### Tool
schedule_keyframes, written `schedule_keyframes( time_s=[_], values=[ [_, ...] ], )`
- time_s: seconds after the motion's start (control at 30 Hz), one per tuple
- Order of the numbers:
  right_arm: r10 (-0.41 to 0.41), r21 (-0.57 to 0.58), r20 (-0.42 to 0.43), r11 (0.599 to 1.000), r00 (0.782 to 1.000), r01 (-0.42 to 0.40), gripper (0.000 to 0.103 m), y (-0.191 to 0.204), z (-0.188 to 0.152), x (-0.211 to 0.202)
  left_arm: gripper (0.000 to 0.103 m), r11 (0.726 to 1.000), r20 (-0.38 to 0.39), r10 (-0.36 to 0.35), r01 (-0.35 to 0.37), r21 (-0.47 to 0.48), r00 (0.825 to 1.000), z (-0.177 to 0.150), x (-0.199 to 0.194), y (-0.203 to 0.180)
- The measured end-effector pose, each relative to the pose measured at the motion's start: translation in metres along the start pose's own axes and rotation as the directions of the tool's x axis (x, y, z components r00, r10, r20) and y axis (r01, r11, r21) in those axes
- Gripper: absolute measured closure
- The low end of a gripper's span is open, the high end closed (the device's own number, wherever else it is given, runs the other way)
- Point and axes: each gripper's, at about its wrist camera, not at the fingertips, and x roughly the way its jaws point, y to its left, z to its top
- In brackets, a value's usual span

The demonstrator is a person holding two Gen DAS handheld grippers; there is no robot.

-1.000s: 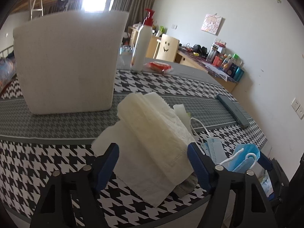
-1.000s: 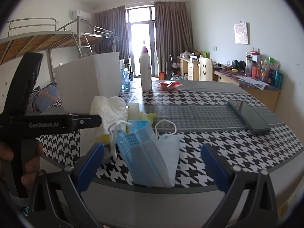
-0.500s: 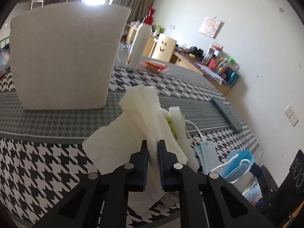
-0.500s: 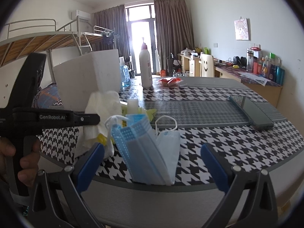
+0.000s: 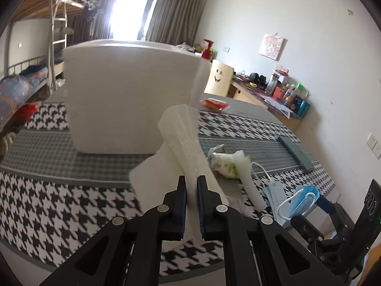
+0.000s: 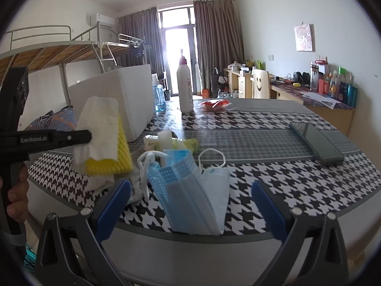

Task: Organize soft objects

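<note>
Up above the table (image 6: 273,143), a white cloth with a yellow waffle-textured layer (image 6: 102,138) hangs clear of the surface, pinched between the closed pads of the left claw (image 5: 191,205). In the right wrist view it sits at the left, in front of a white foam box (image 6: 123,95). The right claw (image 6: 190,205) stands wide open near the table's front edge with nothing between its fingers; a bundle of blue face masks (image 6: 190,190) lies on the table just ahead of it. Behind the masks rest a small green-printed packet (image 5: 225,164) and a white block (image 6: 165,138), close together.

The table wears a black-and-white houndstooth cover crossed by a grey band. On that band to the right lies a dark flat case (image 6: 316,143); farther back stand a tall white pump bottle (image 6: 185,88) and a red packet (image 6: 215,104).

Beyond, the room holds a metal bunk bed (image 6: 59,47) on the left, brown curtains (image 6: 214,43) around a bright glass door, and a cluttered desk (image 6: 321,95) along the right wall under a small picture (image 6: 303,37).
</note>
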Motion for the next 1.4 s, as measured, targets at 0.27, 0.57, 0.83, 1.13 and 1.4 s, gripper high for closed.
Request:
schedule_keyframes(
  time_s=[0.27, 0.57, 0.83, 1.13, 1.4],
  values=[
    [0.024, -0.016, 0.026, 1.0, 0.999, -0.024, 0.001, 0.009, 0.004, -0.008, 0.094, 0.998, -0.003, -0.058, 0.058, 0.006, 0.998, 0.001, -0.008, 0.004],
    [0.083, -0.081, 0.044, 0.994, 0.996, -0.08, 0.001, 0.037, 0.012, -0.012, 0.092, 0.999, -0.022, 0.024, -0.023, 0.024, 0.999, -0.01, -0.016, 0.022],
    [0.15, -0.142, 0.051, 0.98, 0.987, -0.141, 0.001, 0.061, 0.024, -0.012, 0.05, 0.999, -0.04, 0.046, -0.047, -0.021, 0.998, -0.017, -0.018, 0.051],
    [0.196, -0.203, 0.033, 0.961, 0.98, -0.186, 0.001, 0.09, 0.033, -0.001, 0.049, 0.993, -0.167, 0.101, -0.11, -0.045, 0.981, -0.023, 0.001, 0.069],
    [0.217, -0.189, 0.003, 0.959, 0.976, -0.212, 0.001, 0.095, 0.036, 0.008, 0.063, 0.979, -0.194, 0.199, -0.202, 0.004, 0.961, -0.022, 0.012, 0.059]
  ],
)
